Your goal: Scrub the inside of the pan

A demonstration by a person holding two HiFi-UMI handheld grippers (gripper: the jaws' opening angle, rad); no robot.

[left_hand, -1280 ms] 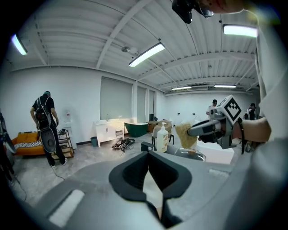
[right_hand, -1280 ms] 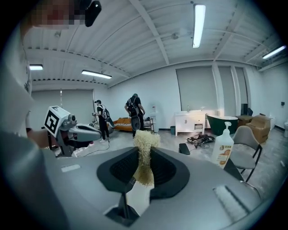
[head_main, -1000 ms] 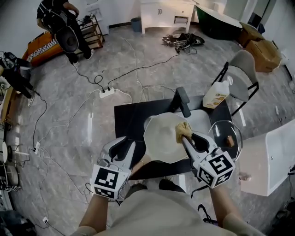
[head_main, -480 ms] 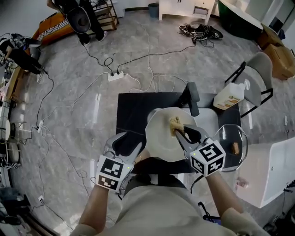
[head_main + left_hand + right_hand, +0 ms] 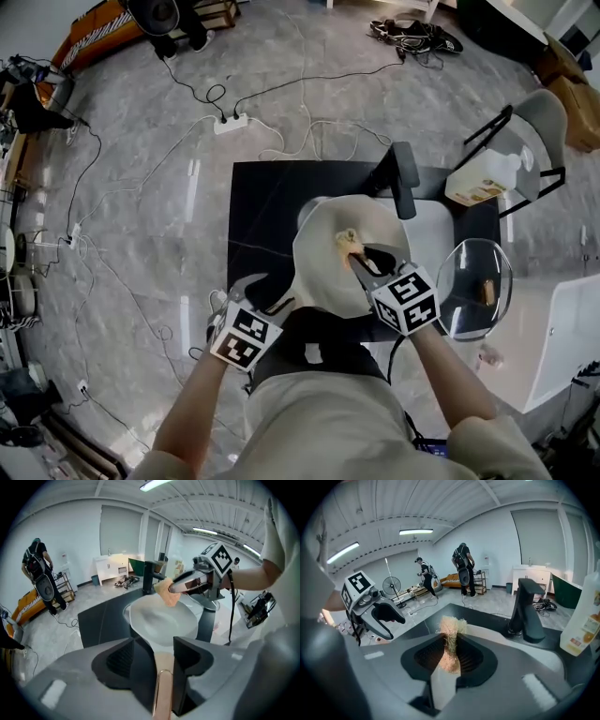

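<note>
A cream pan [image 5: 342, 251] sits in the white sink [image 5: 429, 236] on a black counter. Its copper-coloured handle [image 5: 161, 693] points toward me and lies between the jaws of my left gripper [image 5: 262, 292]. Those jaws have just been opening, and a gap shows on each side of the handle. In the left gripper view the left gripper [image 5: 152, 644] faces the pan [image 5: 161, 618]. My right gripper [image 5: 358, 255] is shut on a tan fibrous scrubber [image 5: 347, 239], held over the pan's inside. The right gripper view shows the scrubber [image 5: 450, 641] pinched between the jaws.
A black faucet [image 5: 403, 178] rises behind the pan. A soap bottle [image 5: 483, 183] stands at the counter's right rear, and a glass lid [image 5: 473, 286] lies right of the sink. A chair [image 5: 534, 122] is beyond. Cables cross the floor. People stand far off.
Both grippers have come down toward the pan. The left jaws have opened and now straddle the pan handle. The right gripper has carried the scrubber lower into the pan.
</note>
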